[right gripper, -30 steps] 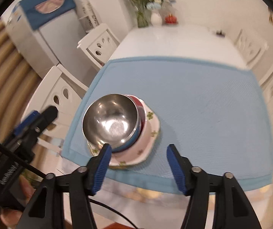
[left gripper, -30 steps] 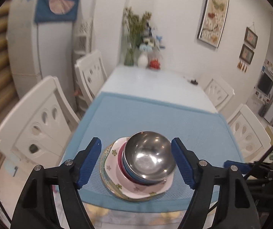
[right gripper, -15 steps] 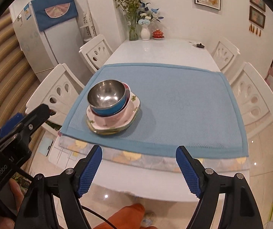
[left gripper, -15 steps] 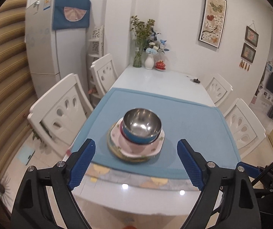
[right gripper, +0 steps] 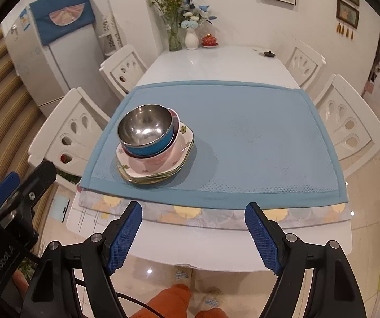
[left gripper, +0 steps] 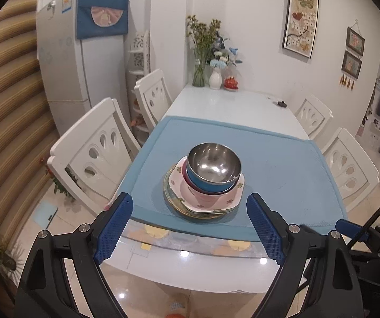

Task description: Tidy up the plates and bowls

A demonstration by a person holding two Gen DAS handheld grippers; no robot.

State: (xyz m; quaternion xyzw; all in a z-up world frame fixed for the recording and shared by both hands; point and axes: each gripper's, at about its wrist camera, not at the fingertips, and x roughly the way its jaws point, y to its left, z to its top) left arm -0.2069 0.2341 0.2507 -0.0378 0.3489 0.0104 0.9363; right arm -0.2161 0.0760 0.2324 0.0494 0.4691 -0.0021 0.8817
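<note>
One stack stands on the blue mat [left gripper: 282, 169] [right gripper: 256, 137] near its front left corner. A steel bowl [left gripper: 213, 163] [right gripper: 143, 127] sits on top, nested in a blue bowl [left gripper: 205, 184] [right gripper: 150, 147] and a dark red bowl, on a pink floral square plate [left gripper: 205, 201] [right gripper: 160, 165] over a gold-rimmed plate. My left gripper [left gripper: 190, 225] is open and empty, held back off the table's front edge, in line with the stack. My right gripper [right gripper: 193, 234] is open and empty, also off the front edge, to the right of the stack.
White chairs [left gripper: 94, 153] [right gripper: 349, 122] flank the white table [right gripper: 216, 61]. Vases of flowers [left gripper: 203, 61] [right gripper: 187, 26] and a small red dish stand at the table's far end. A fridge [left gripper: 83, 53] stands at the back left.
Both grippers have pulled back and up from the stack, from close beside it to beyond the table's front edge. The stack has stayed in place.
</note>
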